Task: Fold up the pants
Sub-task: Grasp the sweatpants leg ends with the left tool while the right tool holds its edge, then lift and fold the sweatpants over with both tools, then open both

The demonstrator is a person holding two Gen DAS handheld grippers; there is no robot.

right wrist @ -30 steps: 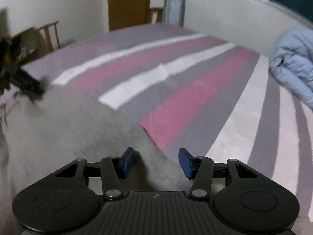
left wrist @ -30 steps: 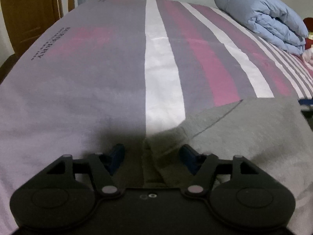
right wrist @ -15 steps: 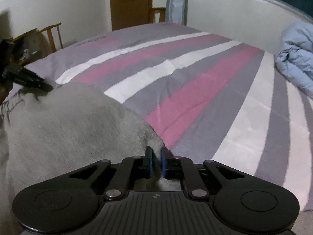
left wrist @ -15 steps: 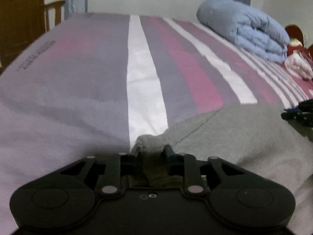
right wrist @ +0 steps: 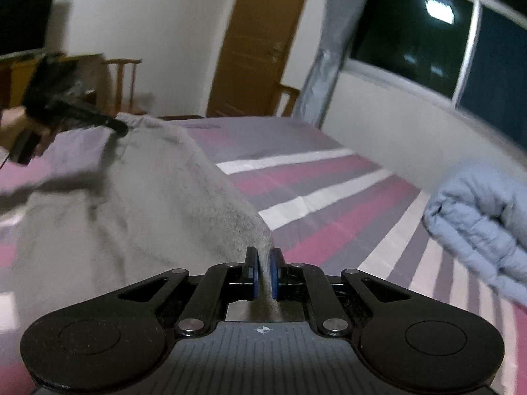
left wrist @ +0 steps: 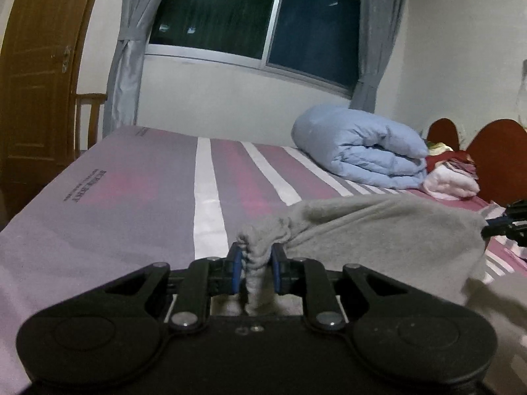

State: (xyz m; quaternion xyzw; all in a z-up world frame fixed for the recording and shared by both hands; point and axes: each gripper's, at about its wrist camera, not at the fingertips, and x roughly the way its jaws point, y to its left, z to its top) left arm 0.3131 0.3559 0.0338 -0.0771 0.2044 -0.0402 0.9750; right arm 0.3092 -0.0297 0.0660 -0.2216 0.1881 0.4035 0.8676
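Left gripper point(left wrist: 255, 265) — blue pads pinched on a bunched corner of the grey pants point(left wrist: 378, 230); the cloth is gathered into a wrinkled knot just above the pads. Right gripper point(right wrist: 262, 271) likewise pressed together on a thin edge of the same pants point(right wrist: 138, 204), fabric running down between the pads.

Pose: both grippers point slightly downward over the striped bed point(left wrist: 131, 197). The pants hang stretched between the two grips, lifted off the bedsheet along their upper edge, the lower part draping towards the bed. In the right wrist view the left gripper point(right wrist: 115, 124) shows at far left, held in a hand point(right wrist: 34, 128), its tip at the top corner of the cloth. In the left wrist view the right gripper point(left wrist: 504, 225) is only partly seen at the right edge.

Hard to read: right wrist view is motion-blurred, so the hand and cloth outline are smeared. Which part of the pants each gripper holds — waistband or cuff — cannot be told. A folded blue duvet point(left wrist: 362, 151) lies near the headboard point(left wrist: 500, 158), well apart from the pants.
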